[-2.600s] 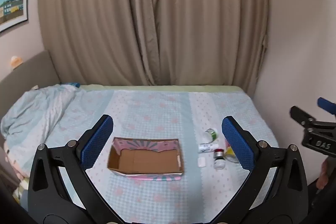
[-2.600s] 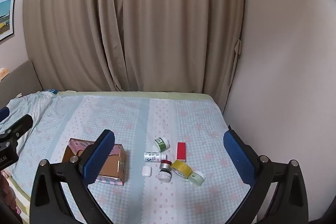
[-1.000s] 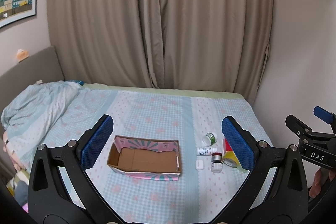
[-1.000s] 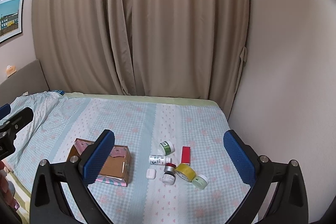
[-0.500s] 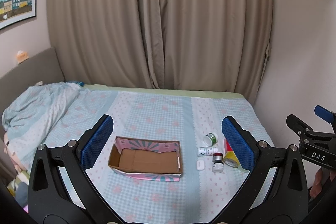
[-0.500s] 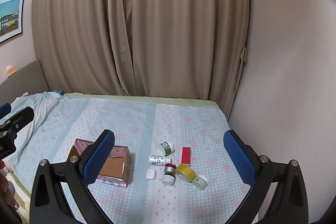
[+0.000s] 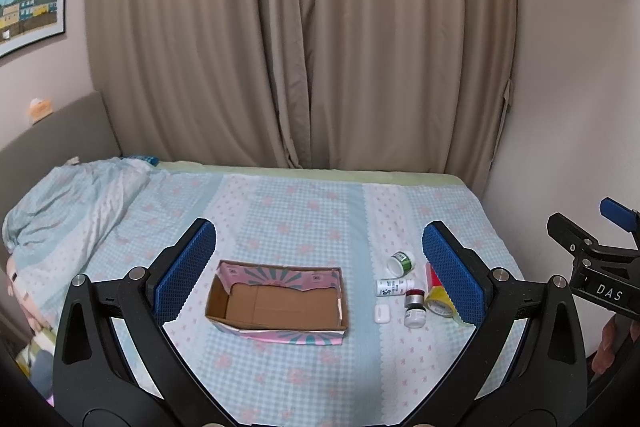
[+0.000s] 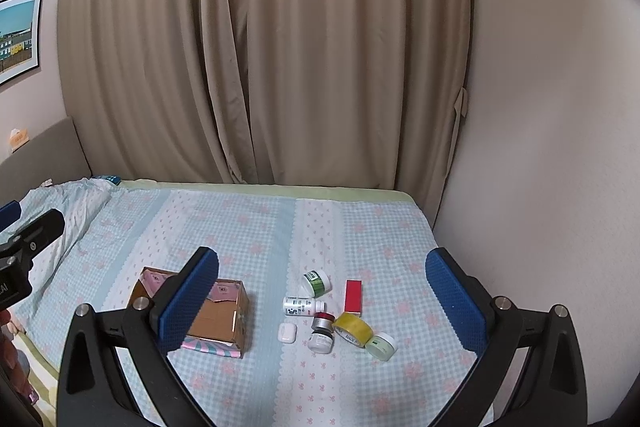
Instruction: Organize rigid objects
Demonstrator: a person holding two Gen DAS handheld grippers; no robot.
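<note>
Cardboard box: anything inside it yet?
No. In the left wrist view the cardboard box shows only its bare brown floor, and the small items lie on the bedsheet beside it.

In the left wrist view, a blue fingertip pad (image 7: pixel 450 273) is hiding most of the red rectangular box (image 7: pixel 430 277) and part of the yellow tape roll (image 7: pixel 438 303); bottle label text is resolving too small.

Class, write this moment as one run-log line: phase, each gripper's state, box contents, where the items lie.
phase: pre-grasp | left gripper: jaws open, holding nothing | right gripper: jaws open, holding nothing | cardboard box: nothing inside | small items: clustered on the bed, right of the box
</note>
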